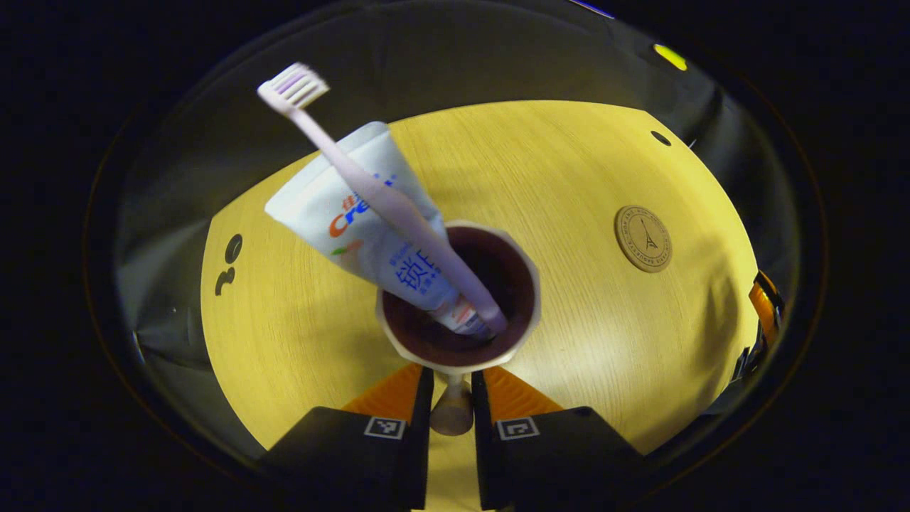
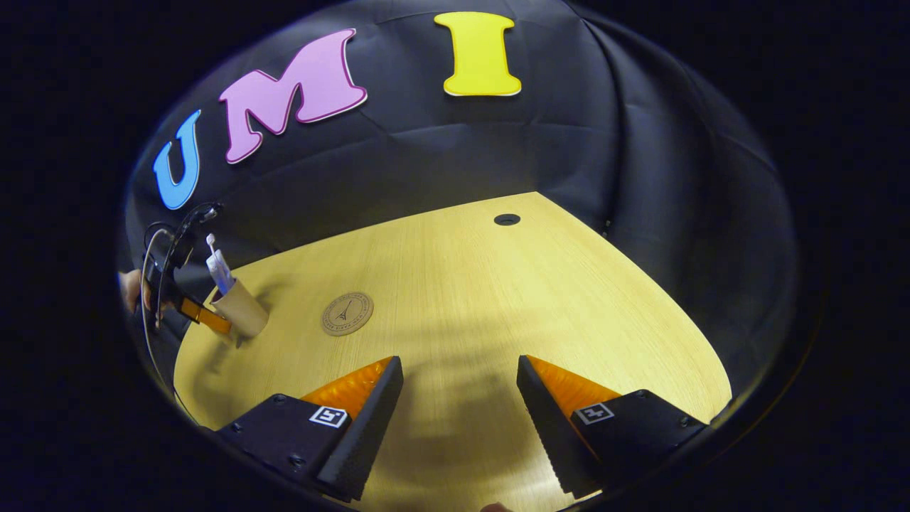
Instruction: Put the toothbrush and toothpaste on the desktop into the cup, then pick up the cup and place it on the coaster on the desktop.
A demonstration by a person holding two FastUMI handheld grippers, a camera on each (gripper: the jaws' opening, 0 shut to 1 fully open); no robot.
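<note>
Cup held by left gripper, coaster off to its right

Desktop [image 2: 498, 299] of pale wood spreads under both grippers, and every place below is given from the cup. Cup [image 1: 458, 299], a beige tumbler with a dark inside, sits straight ahead of the left gripper [image 1: 451, 405], whose jaws stand narrow and press on the cup's wall from both sides. In the right gripper view the cup [image 2: 240, 307] appears tilted, with the left gripper beside it; whether its base touches the wood cannot be told. Toothpaste [image 1: 362, 220] stands inside the cup, its long axis leaning up and to the left of the rim. Toothbrush [image 1: 377, 192] lies along the toothpaste on the same slant, bristles uppermost. Coaster [image 1: 643, 238], a small round disc, lies flat to the right of the cup and a little farther away, apart from it. Judging by this, the carry runs rightward, and the left gripper is far nearer. Right gripper [image 2: 458, 398] hovers well apart from the cup, beyond the coaster [image 2: 347, 313], jaws wide and holding nothing
</note>
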